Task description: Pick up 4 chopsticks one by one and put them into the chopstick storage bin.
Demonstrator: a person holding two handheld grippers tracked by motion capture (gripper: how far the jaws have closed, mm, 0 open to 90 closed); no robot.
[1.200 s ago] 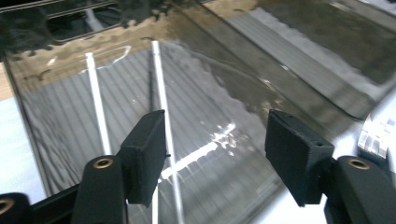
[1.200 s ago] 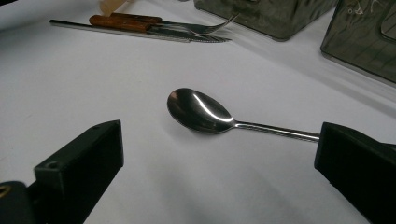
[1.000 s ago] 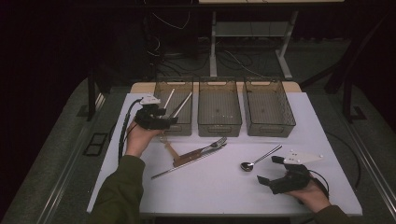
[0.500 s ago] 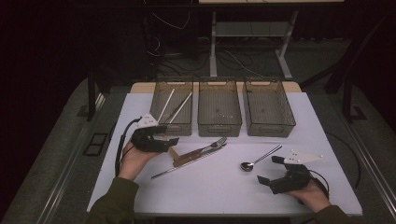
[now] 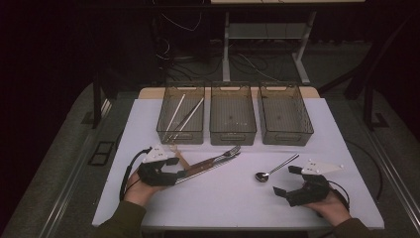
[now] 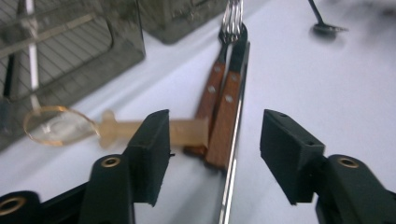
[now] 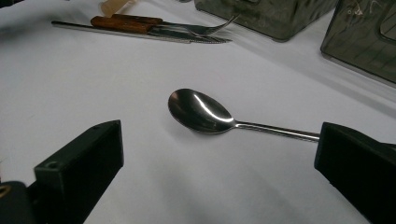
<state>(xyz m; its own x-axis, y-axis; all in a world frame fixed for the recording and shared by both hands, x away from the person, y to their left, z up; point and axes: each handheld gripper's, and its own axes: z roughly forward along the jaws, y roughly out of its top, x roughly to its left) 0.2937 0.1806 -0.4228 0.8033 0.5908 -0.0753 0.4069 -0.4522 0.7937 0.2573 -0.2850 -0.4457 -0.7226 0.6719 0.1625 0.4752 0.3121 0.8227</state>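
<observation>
While between the closing fingers (image 6: pixel 154 154), wooden cutlery handles (image 6: pixel 224 112) untouched.

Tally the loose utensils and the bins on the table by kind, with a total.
Wire bins: 3
Wood-handled fork: 1
Wood-handled knife: 1
Thin metal rod beside them: 1
Steel spoon: 1
Translucent plastic spoon: 1
Long sticks in the left bin: 3, as far as the high view shows
Total: 11
</observation>
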